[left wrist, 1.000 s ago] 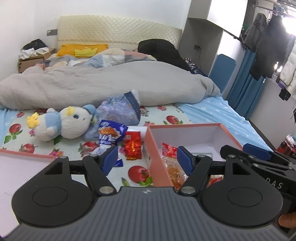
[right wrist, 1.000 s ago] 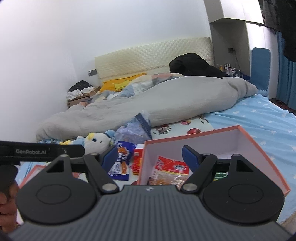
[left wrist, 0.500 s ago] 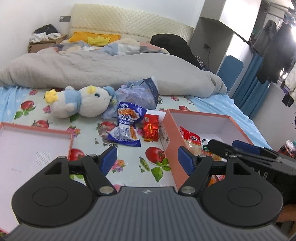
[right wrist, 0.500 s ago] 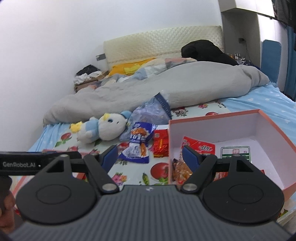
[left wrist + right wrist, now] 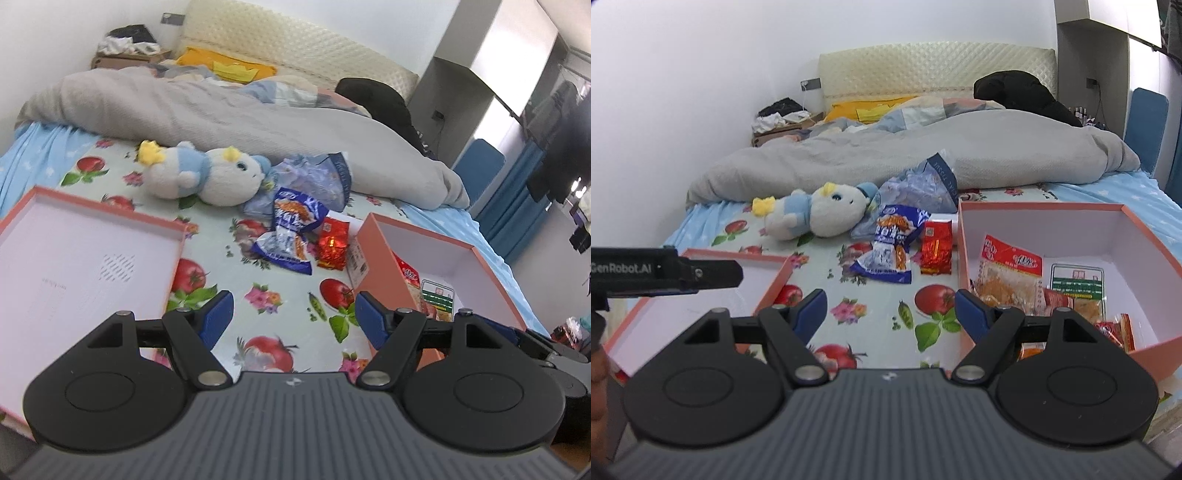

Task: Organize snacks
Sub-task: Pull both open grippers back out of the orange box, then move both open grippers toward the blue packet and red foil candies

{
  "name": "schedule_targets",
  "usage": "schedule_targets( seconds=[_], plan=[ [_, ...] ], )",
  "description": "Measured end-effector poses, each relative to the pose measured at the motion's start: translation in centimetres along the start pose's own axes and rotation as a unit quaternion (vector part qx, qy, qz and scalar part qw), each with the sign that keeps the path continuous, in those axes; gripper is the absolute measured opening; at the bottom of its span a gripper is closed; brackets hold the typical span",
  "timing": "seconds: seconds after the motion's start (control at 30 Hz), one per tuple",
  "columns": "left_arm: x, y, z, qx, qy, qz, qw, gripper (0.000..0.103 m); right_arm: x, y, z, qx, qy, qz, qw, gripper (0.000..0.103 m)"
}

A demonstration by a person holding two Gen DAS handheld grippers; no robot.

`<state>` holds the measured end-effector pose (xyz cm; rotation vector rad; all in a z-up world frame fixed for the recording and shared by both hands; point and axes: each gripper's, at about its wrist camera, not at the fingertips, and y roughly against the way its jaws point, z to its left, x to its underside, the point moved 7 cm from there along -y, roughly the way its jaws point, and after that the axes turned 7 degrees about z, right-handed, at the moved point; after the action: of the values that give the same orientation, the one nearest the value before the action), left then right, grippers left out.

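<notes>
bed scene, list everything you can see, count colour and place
box: 1, orange outside and white inside, right on the bed, holding several snack packets
lid: 1, orange rim and white inside, left on the bed
blue snack bags: 2, blue and white, on the sheet between lid and box
red packet: 1, red, on the sheet just left of the box
plush toy: 1, white, blue and yellow, lying behind the snacks
tissue pack: 1, blue, by the grey duvet
left gripper: black with blue pads, jaws open, empty
right gripper: same, jaws open, empty
</notes>
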<state>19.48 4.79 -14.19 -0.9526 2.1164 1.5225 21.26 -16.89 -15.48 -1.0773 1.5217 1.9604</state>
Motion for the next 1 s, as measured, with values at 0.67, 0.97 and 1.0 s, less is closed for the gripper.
schedule_targets(
  seconds=[0.67, 0.97, 1.0],
  plan=[
    [-2.3, -5.2, 2.1, 0.020, 0.034, 0.015, 0.9991, 0.077, 0.4, -4.4, 1.3, 0.041, 0.021, 0.021, 0.999, 0.055],
    [-6.2, -11.4, 2.2, 0.046, 0.040, 0.033, 0.9976, 0.077, -1.2, -9.4, 1.8, 0.058, 0.039, 0.018, 0.997, 0.047],
    [-6.5, -12.1, 2.3, 0.048, 0.043, 0.037, 0.9972, 0.077, -1.3, -10.0, 1.8, 0.060, 0.040, 0.018, 0.997, 0.047]
  ],
)
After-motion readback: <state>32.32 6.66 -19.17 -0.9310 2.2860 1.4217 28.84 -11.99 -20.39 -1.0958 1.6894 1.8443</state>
